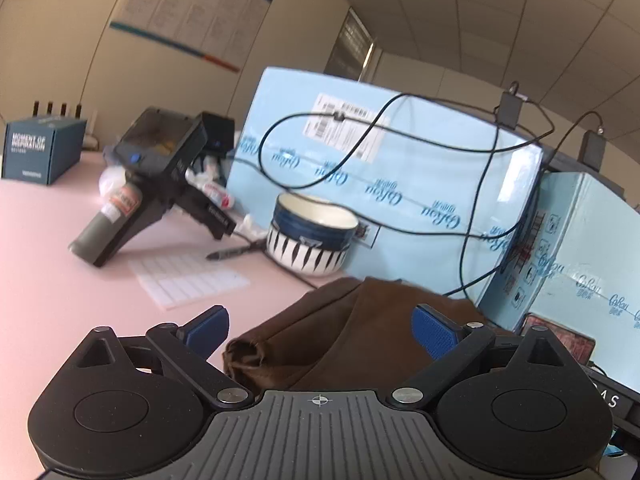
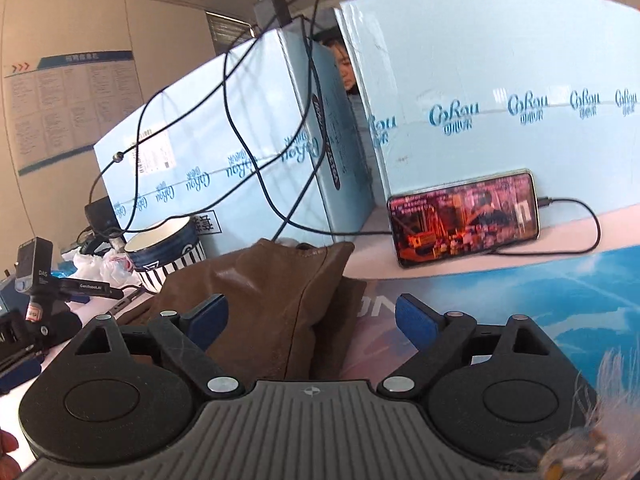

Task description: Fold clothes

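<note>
A brown garment [image 1: 340,336] lies bunched on the pink table [image 1: 48,216], just ahead of my left gripper [image 1: 320,330]. The left gripper is open, its blue pads [image 1: 434,332] standing wide on either side of the cloth without touching it. In the right wrist view the same brown garment [image 2: 276,300] lies folded in a heap. My right gripper [image 2: 312,320] is open over its near edge; the left pad [image 2: 208,320] is in front of the cloth, the right pad [image 2: 416,322] is over a blue printed mat [image 2: 540,292].
Light blue cartons [image 1: 400,168] with black cables [image 1: 472,184] wall off the back. A striped bowl [image 1: 312,236], a spare black gripper device [image 1: 160,184], a white grid sheet [image 1: 188,280] and a dark blue box [image 1: 40,152] stand left. A lit phone [image 2: 464,216] leans on a carton.
</note>
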`<action>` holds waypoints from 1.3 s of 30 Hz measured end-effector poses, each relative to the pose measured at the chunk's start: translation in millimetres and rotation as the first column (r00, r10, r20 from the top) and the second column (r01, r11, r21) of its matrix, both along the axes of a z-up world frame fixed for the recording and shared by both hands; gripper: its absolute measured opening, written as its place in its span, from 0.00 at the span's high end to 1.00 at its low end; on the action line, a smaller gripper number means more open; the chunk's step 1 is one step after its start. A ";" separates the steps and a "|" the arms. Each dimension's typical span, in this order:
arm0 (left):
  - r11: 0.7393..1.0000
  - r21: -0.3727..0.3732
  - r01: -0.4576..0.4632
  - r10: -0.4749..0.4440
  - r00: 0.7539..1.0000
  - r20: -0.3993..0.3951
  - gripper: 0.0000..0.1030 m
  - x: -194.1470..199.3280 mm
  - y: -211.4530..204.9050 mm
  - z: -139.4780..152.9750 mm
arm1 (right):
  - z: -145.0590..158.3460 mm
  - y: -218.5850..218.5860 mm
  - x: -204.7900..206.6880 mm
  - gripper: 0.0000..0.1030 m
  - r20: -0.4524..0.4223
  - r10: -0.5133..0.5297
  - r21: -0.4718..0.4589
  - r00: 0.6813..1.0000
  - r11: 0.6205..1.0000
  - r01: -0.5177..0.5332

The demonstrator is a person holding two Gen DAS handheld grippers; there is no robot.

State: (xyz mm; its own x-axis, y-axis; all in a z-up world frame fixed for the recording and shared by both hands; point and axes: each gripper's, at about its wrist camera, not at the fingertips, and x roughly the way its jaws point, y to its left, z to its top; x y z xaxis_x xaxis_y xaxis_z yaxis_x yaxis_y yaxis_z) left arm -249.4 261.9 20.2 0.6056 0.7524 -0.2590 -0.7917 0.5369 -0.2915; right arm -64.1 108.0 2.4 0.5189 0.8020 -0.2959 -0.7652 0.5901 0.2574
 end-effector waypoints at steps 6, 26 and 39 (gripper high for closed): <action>0.974 0.224 0.016 -0.020 1.000 0.016 0.00 7.1 -27.4 8.2 | 8.2 -0.2 -12.2 0.01 0.186 0.051 0.035 0.981 0.998 -0.059; 0.923 0.331 -0.197 0.241 0.966 -0.095 0.00 21.4 -25.6 4.0 | 8.8 12.4 -9.7 0.00 0.325 0.200 0.071 0.924 0.969 -0.235; 0.928 0.320 -0.193 0.228 0.971 -0.076 0.00 18.6 -24.8 3.2 | 8.3 13.3 -12.5 0.00 0.345 0.199 0.056 0.917 0.971 -0.232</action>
